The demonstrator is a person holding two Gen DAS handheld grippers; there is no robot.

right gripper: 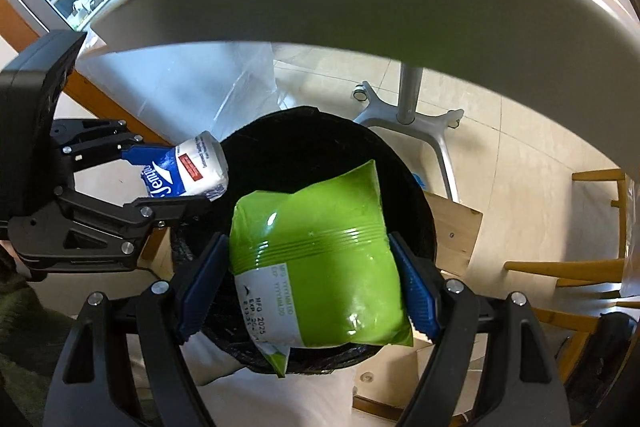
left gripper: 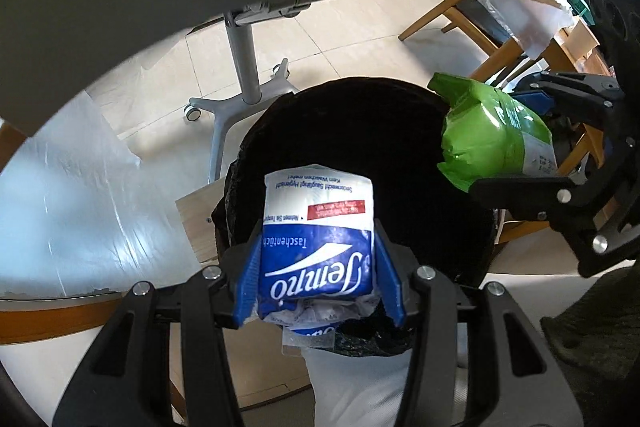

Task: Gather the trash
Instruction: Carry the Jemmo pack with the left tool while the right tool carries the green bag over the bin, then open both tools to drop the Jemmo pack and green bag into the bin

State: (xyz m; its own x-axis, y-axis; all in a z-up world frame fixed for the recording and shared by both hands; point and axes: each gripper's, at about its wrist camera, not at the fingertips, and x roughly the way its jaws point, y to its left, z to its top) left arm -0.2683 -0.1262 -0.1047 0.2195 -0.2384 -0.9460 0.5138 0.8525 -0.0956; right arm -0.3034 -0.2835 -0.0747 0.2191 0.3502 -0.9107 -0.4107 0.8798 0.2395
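Drop-off step looks on: left gripper (left gripper: 316, 267) fingers clamp the tissue pack (left gripper: 318, 239), right gripper (right gripper: 310, 283) pinches the green pouch (right gripper: 320, 259), both over the bin (right gripper: 416, 195) at 12 o'clock, so next just let go.

I read "Tempo" and "Taschentüch…" upside down on the blue-white tissue pack (left gripper: 318, 247); its small print and red label are too fine to read. Green pouch (right gripper: 320, 251): white panel shows "MFG" and "EXP" date lines with "2025"; remaining digits are unreadable.
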